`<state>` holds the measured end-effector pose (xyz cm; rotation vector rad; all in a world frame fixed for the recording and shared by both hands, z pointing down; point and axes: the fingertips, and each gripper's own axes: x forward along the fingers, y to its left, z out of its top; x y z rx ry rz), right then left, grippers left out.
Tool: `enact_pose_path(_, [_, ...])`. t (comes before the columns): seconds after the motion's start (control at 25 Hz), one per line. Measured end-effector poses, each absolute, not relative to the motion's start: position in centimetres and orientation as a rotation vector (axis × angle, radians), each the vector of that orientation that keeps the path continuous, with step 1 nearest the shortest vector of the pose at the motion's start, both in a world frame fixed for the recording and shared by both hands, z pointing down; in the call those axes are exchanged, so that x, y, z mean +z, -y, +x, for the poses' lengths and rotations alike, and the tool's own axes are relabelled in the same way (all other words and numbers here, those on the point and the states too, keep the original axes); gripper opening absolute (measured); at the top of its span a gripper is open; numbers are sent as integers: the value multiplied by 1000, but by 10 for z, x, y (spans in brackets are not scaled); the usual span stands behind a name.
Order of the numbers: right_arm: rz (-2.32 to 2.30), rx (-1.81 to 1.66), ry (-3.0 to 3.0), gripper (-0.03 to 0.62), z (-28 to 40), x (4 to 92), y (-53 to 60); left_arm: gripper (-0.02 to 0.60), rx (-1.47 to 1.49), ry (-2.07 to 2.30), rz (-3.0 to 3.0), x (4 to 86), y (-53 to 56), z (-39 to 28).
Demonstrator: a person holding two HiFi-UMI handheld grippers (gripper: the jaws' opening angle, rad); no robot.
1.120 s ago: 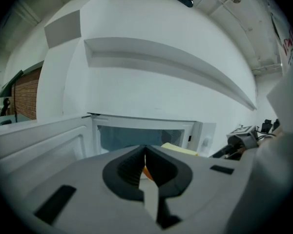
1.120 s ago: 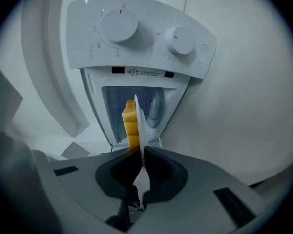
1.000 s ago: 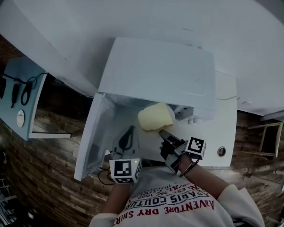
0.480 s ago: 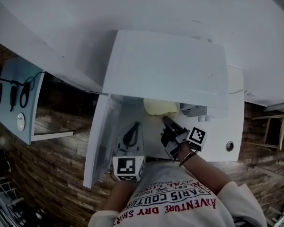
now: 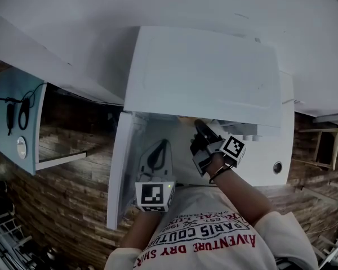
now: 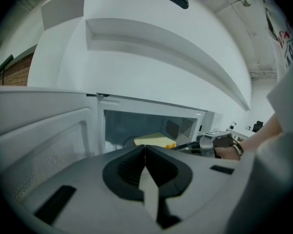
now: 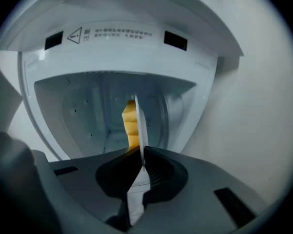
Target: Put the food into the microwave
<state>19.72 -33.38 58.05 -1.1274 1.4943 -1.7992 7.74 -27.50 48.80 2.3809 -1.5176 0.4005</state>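
Food (image 7: 130, 123) inside open microwave (image 7: 112, 33), apparently right gripper (image 7: 139, 152) held.

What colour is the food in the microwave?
Pale yellow. The food shows best in the right gripper view, inside the microwave.

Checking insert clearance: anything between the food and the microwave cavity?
Nothing visible. The door is swung open to the left, and no object shows in the cavity ahead. The right gripper, shut on the plate edge, holds the food at the opening. The left gripper, shut, sits outside it.
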Motion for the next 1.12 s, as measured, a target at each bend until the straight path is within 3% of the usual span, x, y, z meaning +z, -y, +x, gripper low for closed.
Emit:
enact_pose_path(0.84, [-1292, -1770, -1607, 29, 177, 591, 370, 8, 409, 1461, 2418, 486, 292, 73])
enact_pose_path(1.0, [-1328, -1689, -1786, 190, 169, 578, 371, 8, 405, 1447, 2428, 485, 291, 73])
enact_pose_path(1.12, [-1410, -1631, -1930, 215, 169, 576, 368, 8, 397, 1434, 2440, 483, 291, 76])
